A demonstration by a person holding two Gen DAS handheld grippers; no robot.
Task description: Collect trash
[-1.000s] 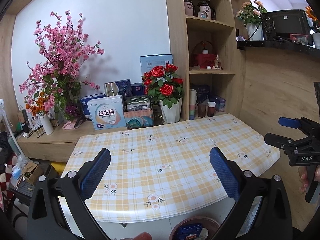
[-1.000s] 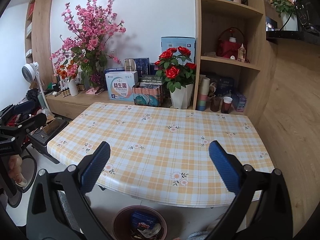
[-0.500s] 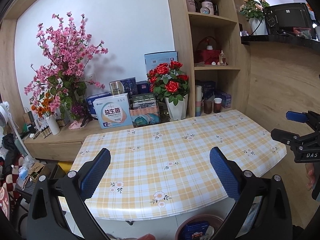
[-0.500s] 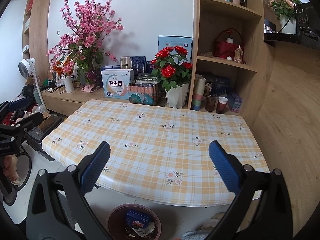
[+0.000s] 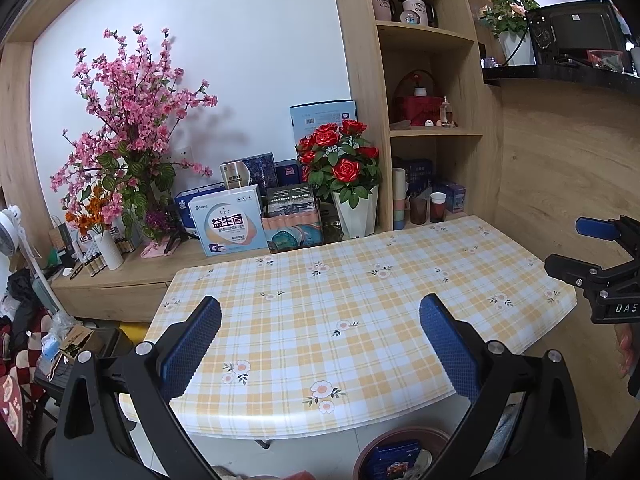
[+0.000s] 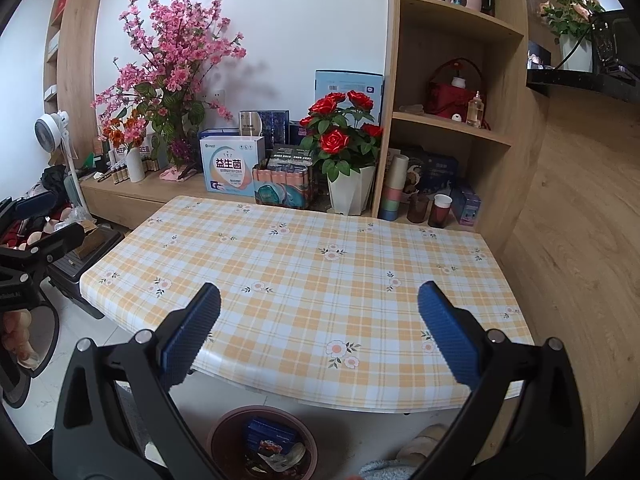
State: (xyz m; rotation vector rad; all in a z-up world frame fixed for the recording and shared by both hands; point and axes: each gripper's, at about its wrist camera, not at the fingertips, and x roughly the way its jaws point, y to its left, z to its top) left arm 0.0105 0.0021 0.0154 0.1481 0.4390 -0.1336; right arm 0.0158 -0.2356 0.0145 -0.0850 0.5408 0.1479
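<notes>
A brown round bin (image 6: 264, 442) stands on the floor under the near edge of the table (image 6: 312, 272), with a blue packet and crumpled wrappers in it. The same bin (image 5: 400, 454) shows at the bottom of the left wrist view. The checked tablecloth carries no loose items. My left gripper (image 5: 320, 344) is open above the table's near edge, nothing between its blue pads. My right gripper (image 6: 320, 332) is open too, held over the near edge with the bin below it. Each gripper shows at the side of the other's view.
Behind the table a low wooden sideboard (image 6: 132, 192) holds pink blossoms (image 6: 172, 52), boxes (image 6: 232, 168) and a rose pot (image 6: 348, 148). Shelves (image 6: 452, 120) with cups rise at the right. A fan (image 6: 52, 128) and clutter lie on the left floor; a wooden wall closes the right.
Both grippers have drawn back and risen a little, so the table looks farther away and the bin shows more fully. Both stayed open.
</notes>
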